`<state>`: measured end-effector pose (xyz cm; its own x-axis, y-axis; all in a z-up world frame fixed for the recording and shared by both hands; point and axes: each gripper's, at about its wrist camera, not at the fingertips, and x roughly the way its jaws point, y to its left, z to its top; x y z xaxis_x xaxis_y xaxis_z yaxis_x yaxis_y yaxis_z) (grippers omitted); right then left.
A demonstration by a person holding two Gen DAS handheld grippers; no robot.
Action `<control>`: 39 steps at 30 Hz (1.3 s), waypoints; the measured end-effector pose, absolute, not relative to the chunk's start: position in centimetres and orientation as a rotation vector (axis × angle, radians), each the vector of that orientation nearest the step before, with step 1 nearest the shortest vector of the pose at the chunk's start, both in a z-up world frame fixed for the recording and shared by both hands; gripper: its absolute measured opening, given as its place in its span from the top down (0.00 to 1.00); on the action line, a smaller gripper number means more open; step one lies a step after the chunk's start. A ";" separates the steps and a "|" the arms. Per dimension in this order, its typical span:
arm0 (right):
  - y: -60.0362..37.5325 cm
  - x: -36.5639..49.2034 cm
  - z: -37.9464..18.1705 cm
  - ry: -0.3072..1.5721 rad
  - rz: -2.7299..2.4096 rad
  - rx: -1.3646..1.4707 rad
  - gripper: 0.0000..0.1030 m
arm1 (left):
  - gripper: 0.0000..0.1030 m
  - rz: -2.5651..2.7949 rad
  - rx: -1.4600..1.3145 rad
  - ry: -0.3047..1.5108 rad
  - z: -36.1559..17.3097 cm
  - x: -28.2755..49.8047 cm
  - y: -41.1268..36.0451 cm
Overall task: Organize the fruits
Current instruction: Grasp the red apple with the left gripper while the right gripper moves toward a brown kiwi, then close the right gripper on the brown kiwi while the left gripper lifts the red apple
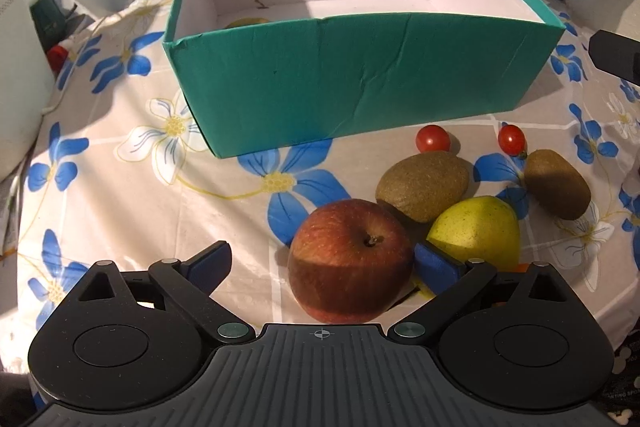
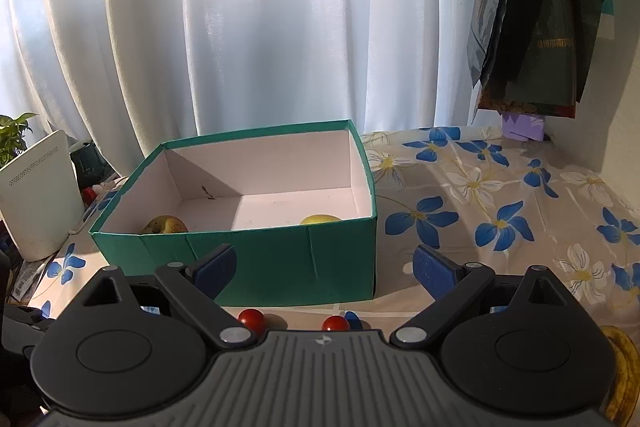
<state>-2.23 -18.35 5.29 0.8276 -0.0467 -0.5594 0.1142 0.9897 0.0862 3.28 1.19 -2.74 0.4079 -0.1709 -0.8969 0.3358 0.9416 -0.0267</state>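
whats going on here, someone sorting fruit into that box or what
Yes, fruit is being sorted into the teal box. The left gripper is open around a red apple on the floral tablecloth, not yet closed on it. The right gripper is open and empty, in front of the box. Two yellowish fruits already lie inside. Two kiwis, a yellow-green fruit and two cherry tomatoes still wait outside.
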 end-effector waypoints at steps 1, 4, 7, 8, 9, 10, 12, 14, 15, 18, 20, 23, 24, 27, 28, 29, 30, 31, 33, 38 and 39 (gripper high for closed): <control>-18.3 -2.2 5.3 0.594 -0.084 0.114 0.07 | 0.05 -0.321 0.160 1.110 -2.9 3.4 1.1; -18.1 -2.1 5.1 0.605 -0.081 0.107 0.07 | 0.18 -0.344 0.134 1.147 -3.4 3.9 0.8; -18.0 -1.9 5.0 0.614 -0.077 0.107 0.07 | 0.28 -0.359 0.110 1.183 -4.1 4.3 0.6; -18.0 -1.9 4.9 0.615 -0.077 0.107 0.07 | 0.28 -0.360 0.097 1.186 -4.2 4.4 0.7; -18.0 -1.9 4.9 0.615 -0.078 0.107 0.07 | 0.29 -0.359 0.082 1.192 -4.2 4.6 0.9; -18.0 -1.9 4.9 0.615 -0.078 0.107 0.07 | 0.29 -0.357 0.067 1.198 -4.3 4.8 1.0; -18.1 -1.8 4.8 0.619 -0.079 0.108 0.07 | 0.29 -0.356 0.058 1.202 -4.4 4.9 1.1; -18.1 -1.8 4.7 0.621 -0.082 0.106 0.07 | 0.29 -0.356 0.057 1.201 -4.3 4.8 1.1; -18.1 -1.8 4.6 0.619 -0.082 0.101 0.07 | 0.29 -0.356 0.060 1.199 -4.3 4.7 1.0; -17.9 -2.1 4.3 0.613 -0.082 0.068 0.07 | 0.30 -0.347 0.079 1.197 -4.2 4.5 0.9; -17.8 -2.4 4.1 0.610 -0.082 0.029 0.07 | 0.30 -0.330 0.082 1.204 -4.1 4.5 1.0; -18.1 -3.0 3.5 0.622 -0.078 0.004 0.07 | 0.30 -0.309 0.070 1.199 -3.5 4.2 1.4; -18.3 -3.4 3.3 0.620 -0.070 0.001 0.07 | 0.30 -0.300 0.070 1.191 -3.2 3.9 1.5; -18.5 -3.7 2.5 0.672 -0.077 -0.027 0.07 | 0.30 -0.272 0.074 1.161 -2.1 3.2 1.5; -18.8 -3.7 2.0 0.695 -0.086 -0.024 0.07 | 0.30 -0.264 0.072 1.155 -1.8 3.1 1.4; -19.0 -3.5 1.6 0.723 -0.089 -0.021 0.07 | 0.30 -0.258 0.070 1.153 -1.5 3.0 1.4; -19.2 -3.2 0.9 0.760 -0.090 -0.017 0.09 | 0.30 -0.255 0.070 1.150 -1.3 2.9 1.4; -19.4 -2.9 0.4 0.783 -0.090 -0.011 0.10 | 0.30 -0.256 0.071 1.144 -1.0 2.8 1.3; -19.4 -2.3 -1.0 0.831 -0.077 -0.019 0.17 | 0.30 -0.265 0.085 1.131 -0.4 2.6 1.0; -19.3 -1.1 -3.3 0.911 -0.092 -0.022 0.27 | 0.30 -0.316 0.120 1.102 0.5 2.7 0.7; -19.3 -1.0 -3.5 0.920 -0.102 -0.012 0.29 | 0.30 -0.319 0.123 1.101 0.5 2.8 0.8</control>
<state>-0.98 -19.31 -3.50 0.6013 -0.0928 -0.7936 0.0824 0.9951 -0.0539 2.75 0.83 0.55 0.4130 -0.1926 -0.8901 0.3131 0.9478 -0.0598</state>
